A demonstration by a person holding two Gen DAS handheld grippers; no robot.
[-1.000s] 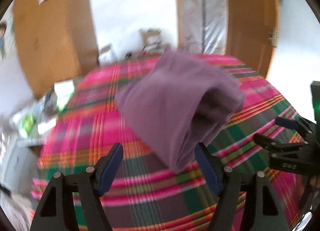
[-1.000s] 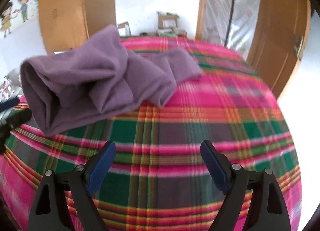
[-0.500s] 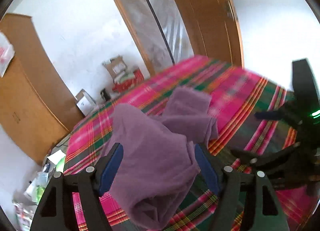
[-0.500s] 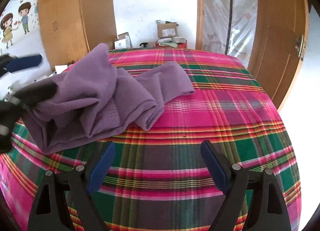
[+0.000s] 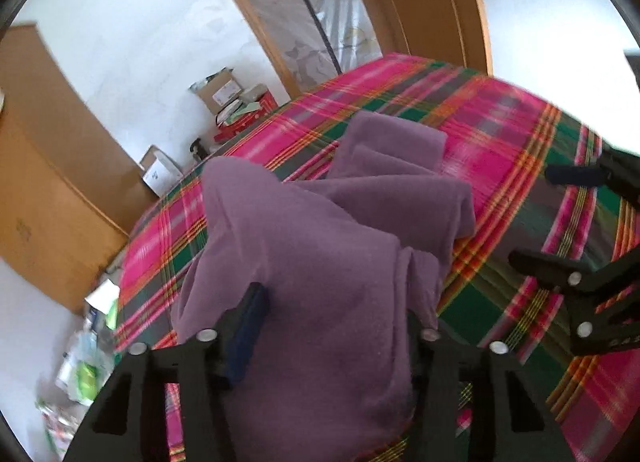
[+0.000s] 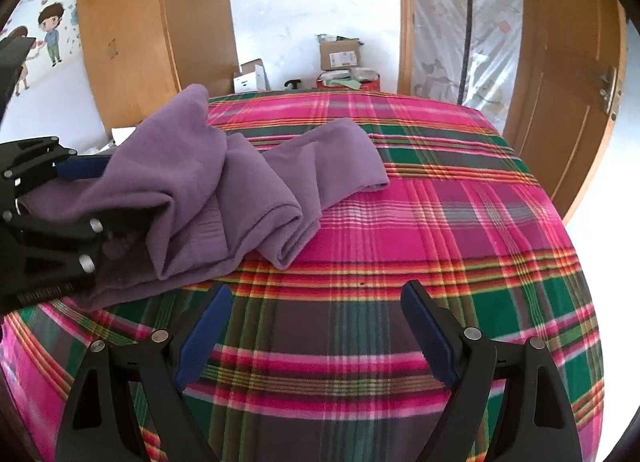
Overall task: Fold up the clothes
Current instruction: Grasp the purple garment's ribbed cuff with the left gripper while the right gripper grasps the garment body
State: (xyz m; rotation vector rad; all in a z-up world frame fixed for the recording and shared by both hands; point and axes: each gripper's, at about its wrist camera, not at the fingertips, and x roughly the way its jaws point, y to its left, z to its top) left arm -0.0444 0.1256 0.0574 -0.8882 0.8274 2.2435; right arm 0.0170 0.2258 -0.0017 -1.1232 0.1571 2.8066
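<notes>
1. Bedspread, pink and green plaid, fills both views; purple garment lies bunched on its left part, one sleeve end trailing toward the middle.
2. Left gripper angled down at the garment's near end; jaws have just been closing, a thick fold between them; whether the pads press on it I cannot tell.
3. Right gripper tilted down over bare bedspread, jaws apart, just beside the garment, holding nothing.
</notes>
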